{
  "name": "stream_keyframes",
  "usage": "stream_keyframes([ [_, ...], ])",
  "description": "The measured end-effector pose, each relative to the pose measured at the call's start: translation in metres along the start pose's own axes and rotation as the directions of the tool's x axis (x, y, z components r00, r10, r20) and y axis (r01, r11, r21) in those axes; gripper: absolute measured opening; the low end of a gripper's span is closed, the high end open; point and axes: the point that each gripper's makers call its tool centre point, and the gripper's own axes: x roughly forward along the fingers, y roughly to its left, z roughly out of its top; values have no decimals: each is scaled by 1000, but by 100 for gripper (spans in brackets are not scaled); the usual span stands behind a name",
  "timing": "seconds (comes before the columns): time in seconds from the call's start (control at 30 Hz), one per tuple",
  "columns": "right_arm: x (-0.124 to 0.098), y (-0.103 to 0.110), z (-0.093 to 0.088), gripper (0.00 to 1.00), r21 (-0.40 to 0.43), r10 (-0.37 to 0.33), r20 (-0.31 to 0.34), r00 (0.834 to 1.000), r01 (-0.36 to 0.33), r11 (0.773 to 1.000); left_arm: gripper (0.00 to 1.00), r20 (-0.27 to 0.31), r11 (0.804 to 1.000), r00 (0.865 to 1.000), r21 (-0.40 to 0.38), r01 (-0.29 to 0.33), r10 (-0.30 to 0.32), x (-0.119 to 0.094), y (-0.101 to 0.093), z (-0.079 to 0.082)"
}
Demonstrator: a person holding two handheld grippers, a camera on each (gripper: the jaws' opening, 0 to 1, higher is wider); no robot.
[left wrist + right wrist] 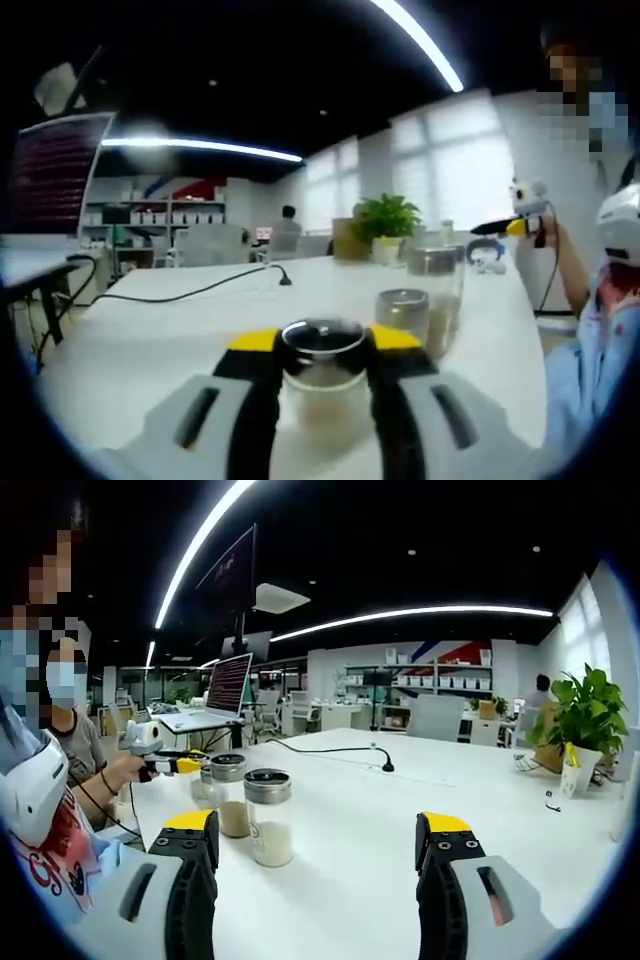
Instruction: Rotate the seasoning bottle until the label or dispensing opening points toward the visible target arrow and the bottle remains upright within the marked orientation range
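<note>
A glass seasoning bottle [322, 388] with a dark round lid stands upright on the white table [180, 330], and my left gripper [323, 340] is shut on it, yellow-tipped jaws pressing both sides. Two more steel-lidded bottles [403, 310] [436, 275] stand behind it to the right. Beyond them a hand holds my right gripper [515, 226] in the air. In the right gripper view, my right gripper [317, 825] is open with bare table between its jaws. The three bottles stand ahead-left, nearest one [269, 816] apart from the jaws; the left gripper [172, 764] reaches the farthest bottle [206, 776].
A black cable [200, 290] runs across the table. A potted plant [385, 222] stands at the far edge, a laptop [228, 685] on another desk, a dark monitor [55, 170] to the left. The person's body [50, 810] is close beside the table.
</note>
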Motion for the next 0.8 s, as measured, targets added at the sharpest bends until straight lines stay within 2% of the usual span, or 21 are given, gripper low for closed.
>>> stream_keyframes([
  [0.3, 1, 1, 0, 83, 3, 1, -2, 1000, -1, 1000, 34, -4, 998, 998, -7, 66, -66, 0, -2, 0],
  [0.8, 2, 2, 0, 83, -2, 7, -3, 1000, -7, 1000, 34, -31, 985, 984, -14, 173, -173, 1, -4, -1],
])
